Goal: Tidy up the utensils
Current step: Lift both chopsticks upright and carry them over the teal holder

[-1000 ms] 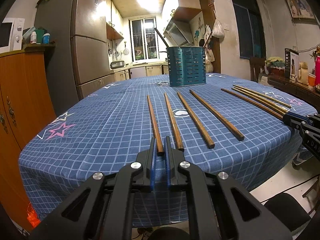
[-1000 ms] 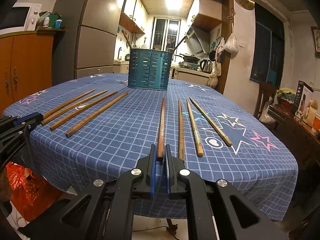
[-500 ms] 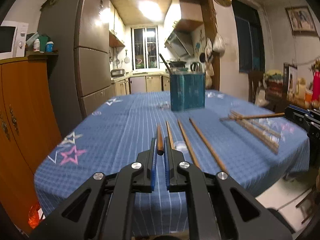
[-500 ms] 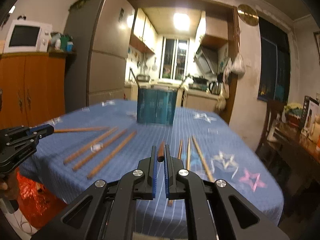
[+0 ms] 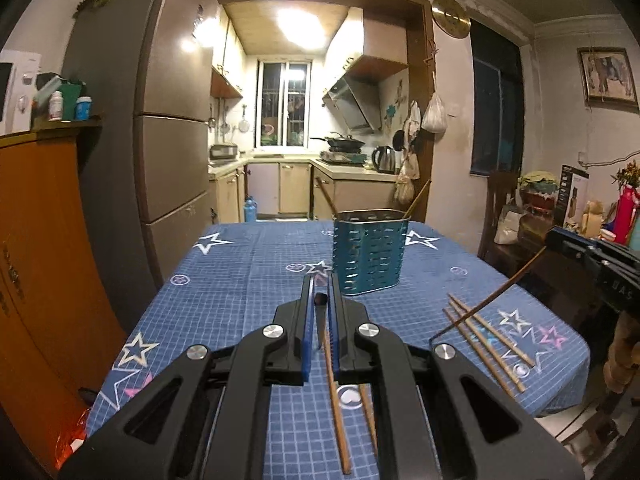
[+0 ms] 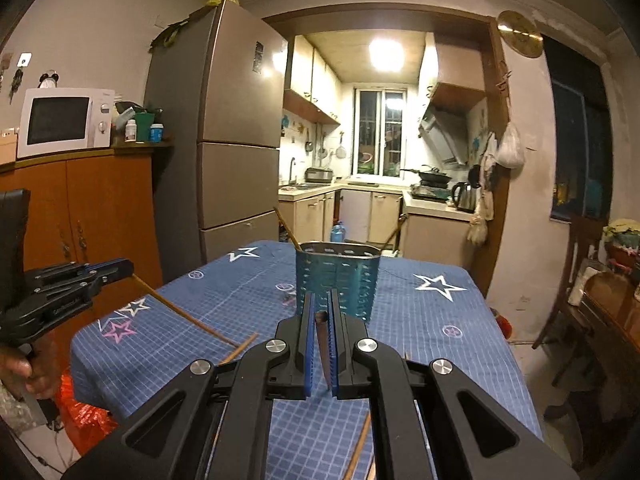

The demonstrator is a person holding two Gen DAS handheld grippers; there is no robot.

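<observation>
A teal perforated utensil holder (image 5: pixel 370 252) (image 6: pixel 338 280) stands at the far middle of the blue star tablecloth (image 5: pixel 240 280), with two chopsticks leaning out of it. My left gripper (image 5: pixel 319 286) is shut on one brown chopstick (image 5: pixel 321 328), lifted above the table; from the right wrist it shows at the left (image 6: pixel 124 266), its chopstick (image 6: pixel 180 312) slanting down. My right gripper (image 6: pixel 320 300) is shut on another chopstick (image 6: pixel 322 344), also raised; it appears at the right edge (image 5: pixel 554 236) with its stick (image 5: pixel 492 300) hanging. Loose chopsticks (image 5: pixel 338 400) (image 5: pixel 488 340) lie on the cloth.
A tall grey fridge (image 6: pixel 236 140) and an orange wooden cabinet (image 5: pixel 40 260) stand left of the table. A dark sideboard (image 5: pixel 532 236) with boxes and bottles lines the right side. A red bag (image 6: pixel 80 420) lies on the floor by the near left corner.
Both grippers have risen well above the table, each lifting its chopstick off the cloth. The sticks now hang tilted with their far ends low. The holder looks closer.
</observation>
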